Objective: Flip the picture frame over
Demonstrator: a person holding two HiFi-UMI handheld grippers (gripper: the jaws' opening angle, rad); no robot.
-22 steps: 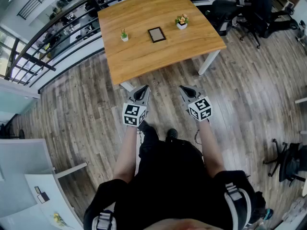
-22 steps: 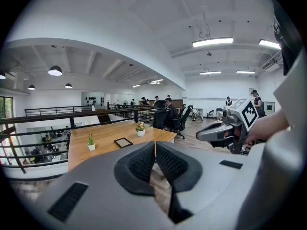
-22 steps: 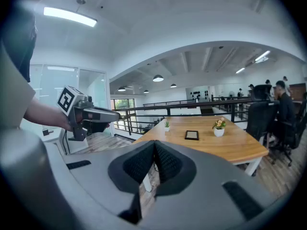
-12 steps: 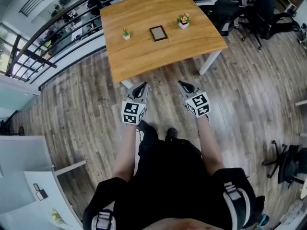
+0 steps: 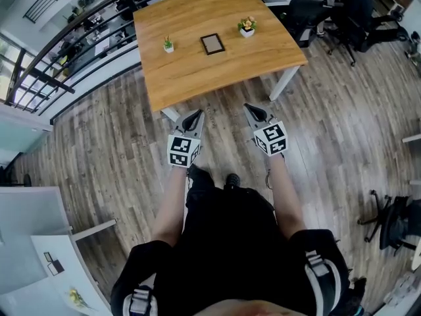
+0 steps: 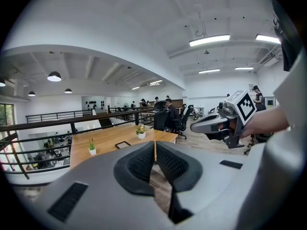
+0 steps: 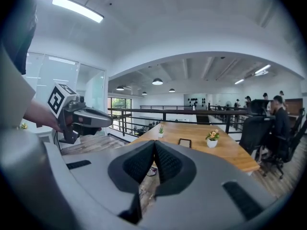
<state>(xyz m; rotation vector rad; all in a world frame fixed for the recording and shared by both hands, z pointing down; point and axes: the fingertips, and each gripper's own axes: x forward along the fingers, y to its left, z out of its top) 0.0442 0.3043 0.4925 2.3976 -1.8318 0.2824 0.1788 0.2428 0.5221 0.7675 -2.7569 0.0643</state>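
Head view: one table (image 5: 197, 78), one frame (image 5: 212, 43) and two pots on it, and two grippers short of it, both closed on nothing.

The frame lies flat near the middle of the table, toward its far side, with one small white pot on each side of it and apart from it. The left pot (image 5: 168, 45) holds a green plant, and the right pot (image 5: 247, 27) holds orange and yellow flowers. The left gripper (image 5: 193, 116) and the right gripper (image 5: 250, 109) are held side by side over the floor (image 5: 329, 130), just off the table's near edge and well apart from the frame. Both point toward the table. In each gripper view the two ribbed pads meet with nothing between them, and the table with the frame and both pots lies beyond the tips.
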